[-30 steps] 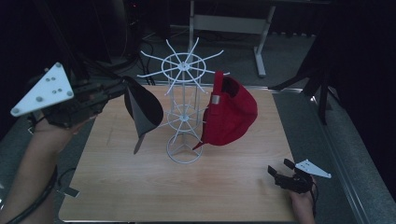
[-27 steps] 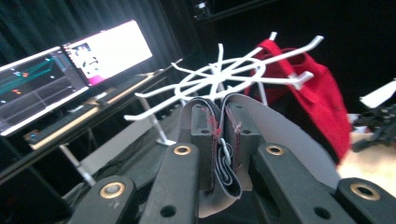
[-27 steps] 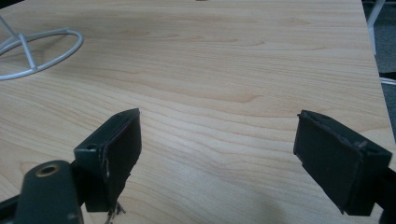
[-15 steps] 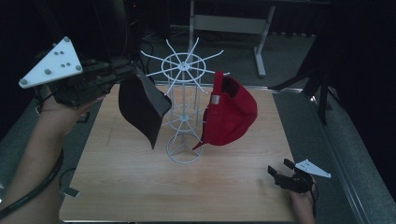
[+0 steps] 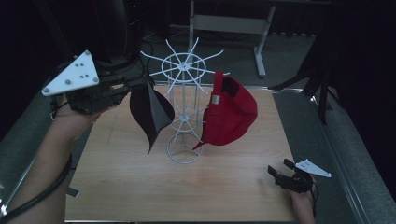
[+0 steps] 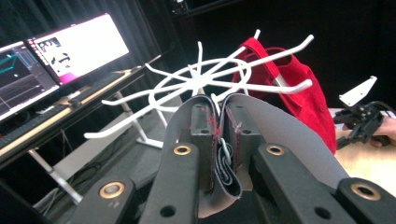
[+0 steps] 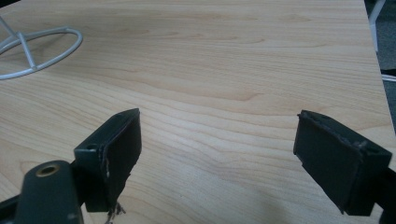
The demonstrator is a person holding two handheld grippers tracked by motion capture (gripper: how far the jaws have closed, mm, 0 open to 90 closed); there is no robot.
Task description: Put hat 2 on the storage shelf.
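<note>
- Your left gripper [image 5: 133, 86] is clenched on the black cap [image 5: 150, 112], beside the rack [image 5: 184, 100].
- Your right gripper [image 5: 279, 171] rests released.
- Snagging a prong could tip the rack or dislodge the red cap [image 5: 231, 112].

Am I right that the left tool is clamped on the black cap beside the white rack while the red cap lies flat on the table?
Not quite. The red cap hangs on the white rack, off the table, as the high view shows. The rest holds: the left tool is clamped on the black cap beside the rack.
</note>
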